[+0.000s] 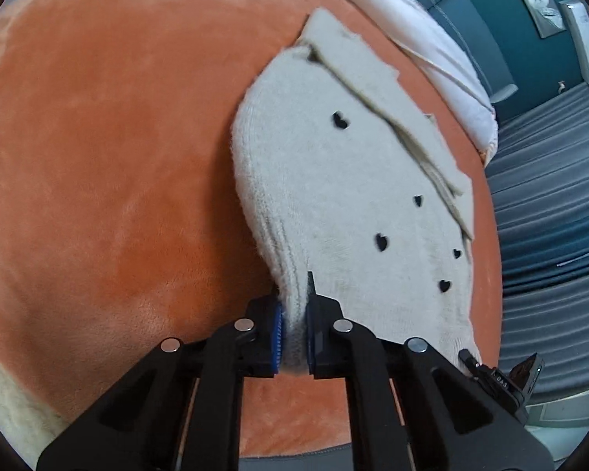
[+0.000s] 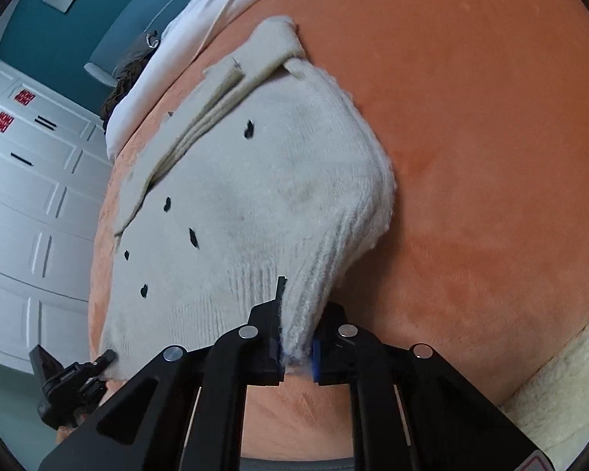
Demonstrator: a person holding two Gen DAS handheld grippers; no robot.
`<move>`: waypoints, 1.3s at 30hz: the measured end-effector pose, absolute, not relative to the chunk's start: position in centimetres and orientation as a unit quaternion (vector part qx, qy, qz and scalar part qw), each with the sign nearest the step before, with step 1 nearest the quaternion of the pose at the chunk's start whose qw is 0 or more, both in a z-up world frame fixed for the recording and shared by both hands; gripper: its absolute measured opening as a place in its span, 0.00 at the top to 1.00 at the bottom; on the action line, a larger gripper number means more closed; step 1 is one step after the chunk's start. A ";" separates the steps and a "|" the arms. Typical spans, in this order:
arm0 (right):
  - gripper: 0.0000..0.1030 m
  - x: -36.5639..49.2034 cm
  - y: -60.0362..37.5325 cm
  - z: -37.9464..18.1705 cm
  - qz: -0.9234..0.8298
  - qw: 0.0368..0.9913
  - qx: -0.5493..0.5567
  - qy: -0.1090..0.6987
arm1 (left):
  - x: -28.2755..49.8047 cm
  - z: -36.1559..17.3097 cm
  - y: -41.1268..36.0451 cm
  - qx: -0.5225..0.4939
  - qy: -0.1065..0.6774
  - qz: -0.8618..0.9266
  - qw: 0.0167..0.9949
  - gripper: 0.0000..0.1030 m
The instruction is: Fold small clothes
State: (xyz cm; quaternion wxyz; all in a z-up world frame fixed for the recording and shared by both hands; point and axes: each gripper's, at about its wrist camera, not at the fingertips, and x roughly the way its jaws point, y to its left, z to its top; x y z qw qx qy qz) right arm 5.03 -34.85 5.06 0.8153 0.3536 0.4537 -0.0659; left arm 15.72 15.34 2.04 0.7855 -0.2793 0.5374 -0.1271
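The left gripper (image 1: pixel 293 337) is clamped on the near ribbed corner of a small cream knit garment (image 1: pixel 345 196), its blue pads (image 1: pixel 278 337) nearly together with a bunched ridge of cloth squeezed between them, low in the centre of the left wrist view. The right gripper (image 2: pixel 298 357) bites the opposite near corner in the same way, low in the centre of the right wrist view, jaws almost closed on a thick pinch of ribbed hem. Each tool's tip also appears at the bottom edge of the other's view, at the hem's far end.

The garment, dotted with small black hearts (image 1: pixel 381 241) and showing a folded flap (image 1: pixel 392 117) along its far side, runs from the jaws toward the upper middle of both views, lying on an orange plush blanket (image 1: pixel 117 157).

Both grips sit at the very edge of the knit, so the likeliest fault, by this reading, is a corner sliding free as the hem is carried over, leaving the fold skewed. The loose flap could also drop open. Uneven travel between the two hands would probably twist the cloth, and the plush nap may drag it.

White bedding (image 1: pixel 432 39) lies beyond the blanket at the upper right of the left view, with white cabinet doors (image 2: pixel 27 196) at the left of the right view.
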 end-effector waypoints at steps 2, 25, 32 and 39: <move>0.93 4.5 -34.9 7.5 -0.057 0.834 0.328 0.440 | 15.1 4.2 16.0 -0.273 0.524 -0.139 0.795 0.94; 0.93 -5.8 -37.5 18.7 0.093 0.877 0.240 0.407 | 7.3 17.8 18.7 -0.166 0.465 -0.216 0.843 0.93; 0.77 7.4 -40.3 13.7 -0.068 0.867 0.323 0.372 | 21.0 11.3 16.3 -0.186 0.451 -0.097 0.868 0.47; 0.43 5.5 -38.7 11.6 -0.090 0.883 0.270 0.373 | 19.9 8.9 17.9 -0.166 0.463 -0.103 0.865 0.26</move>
